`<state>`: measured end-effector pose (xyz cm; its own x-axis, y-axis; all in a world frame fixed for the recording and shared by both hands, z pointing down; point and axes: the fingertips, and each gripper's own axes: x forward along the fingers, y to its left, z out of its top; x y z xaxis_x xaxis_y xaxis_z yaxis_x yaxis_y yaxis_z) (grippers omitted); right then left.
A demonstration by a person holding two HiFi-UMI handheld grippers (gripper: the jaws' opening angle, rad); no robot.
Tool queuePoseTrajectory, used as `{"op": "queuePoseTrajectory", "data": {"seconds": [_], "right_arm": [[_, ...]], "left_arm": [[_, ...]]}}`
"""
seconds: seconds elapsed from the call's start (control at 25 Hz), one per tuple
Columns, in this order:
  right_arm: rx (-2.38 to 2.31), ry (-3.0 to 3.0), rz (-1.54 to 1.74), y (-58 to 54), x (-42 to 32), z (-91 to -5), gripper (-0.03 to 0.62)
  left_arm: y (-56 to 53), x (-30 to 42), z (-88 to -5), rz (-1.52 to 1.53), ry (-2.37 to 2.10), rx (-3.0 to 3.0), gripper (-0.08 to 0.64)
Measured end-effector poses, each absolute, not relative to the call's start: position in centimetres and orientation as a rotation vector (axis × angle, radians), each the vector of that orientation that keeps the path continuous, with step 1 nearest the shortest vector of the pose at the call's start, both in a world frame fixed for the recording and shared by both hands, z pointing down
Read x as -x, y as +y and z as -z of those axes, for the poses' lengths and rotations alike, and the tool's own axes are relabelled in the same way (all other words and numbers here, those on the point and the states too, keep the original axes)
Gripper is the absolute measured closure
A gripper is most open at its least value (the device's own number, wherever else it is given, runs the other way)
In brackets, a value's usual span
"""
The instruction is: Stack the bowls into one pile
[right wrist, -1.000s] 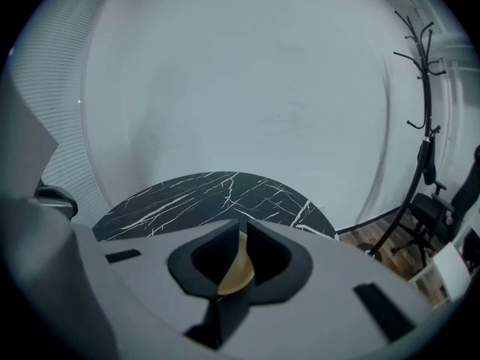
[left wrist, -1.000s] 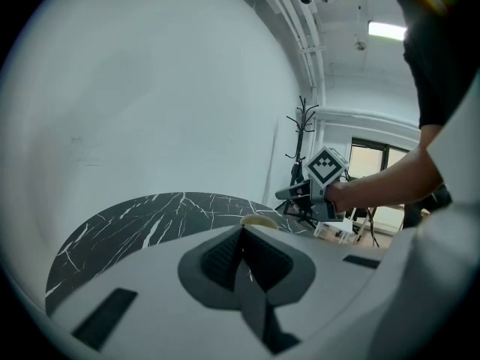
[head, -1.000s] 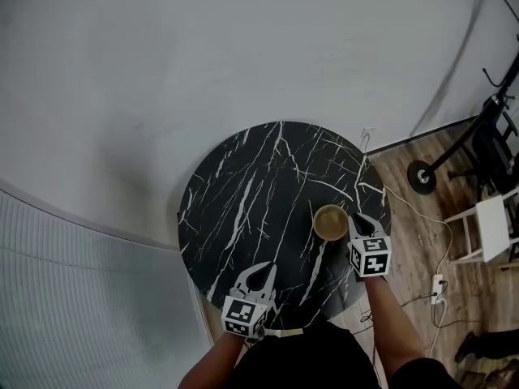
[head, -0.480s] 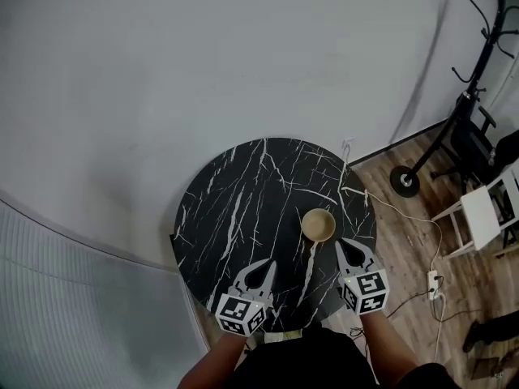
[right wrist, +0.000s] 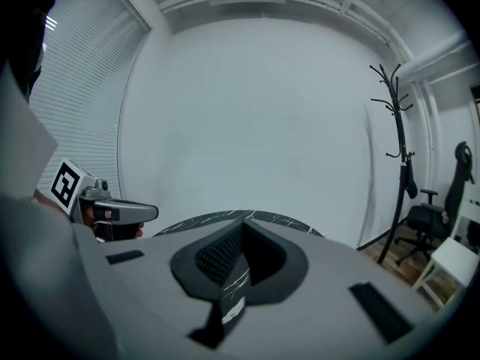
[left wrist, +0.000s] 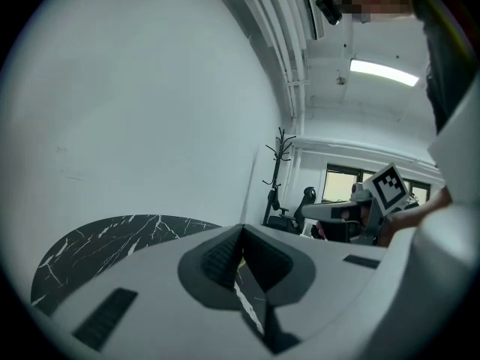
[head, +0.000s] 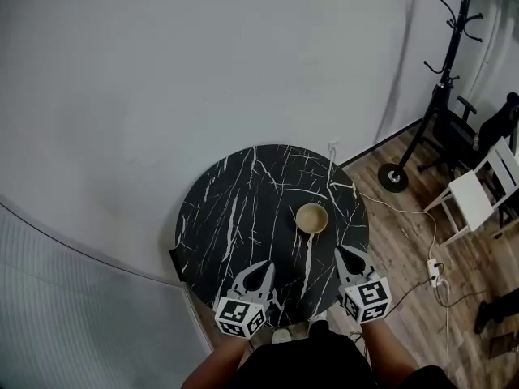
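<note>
A tan bowl pile (head: pixel 311 217) sits on the right half of the round black marble table (head: pixel 235 217), with nothing touching it. My right gripper (head: pixel 345 254) hovers over the table's near right edge, a short way behind the pile, jaws shut and empty. Over the near edge further left, my left gripper (head: pixel 263 267) is also shut on nothing. In the left gripper view the left gripper (left wrist: pixel 241 227) shows its tips meeting, and the right gripper (left wrist: pixel 352 212) is seen beside it. The right gripper (right wrist: pixel 241 226) hides the pile in its own view.
The table stands against a white wall. A black coat stand (head: pixel 442 79) and a white chair (head: pixel 478 197) are on the wooden floor to the right. A cable with a power strip (head: pixel 434 270) lies near the table's right side.
The right gripper has drawn back from beside the bowl pile toward the near edge and its jaws have shut. Both grippers have risen, and the table looks smaller.
</note>
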<state>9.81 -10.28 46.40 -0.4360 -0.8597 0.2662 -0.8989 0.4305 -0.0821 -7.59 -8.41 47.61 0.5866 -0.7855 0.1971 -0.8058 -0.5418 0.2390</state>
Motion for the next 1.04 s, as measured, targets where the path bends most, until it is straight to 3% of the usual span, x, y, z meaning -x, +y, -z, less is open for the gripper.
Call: {"op": "queuePoseTrajectory", "data": {"seconds": [1.04], "right_arm": [[-1.623,-2.483,-0.177,-1.7,-6.3,-44.6,0.584]], "left_arm": [[-0.5,9.8,-46.7,-0.197,-1.231,-2.676,0.548]]}}
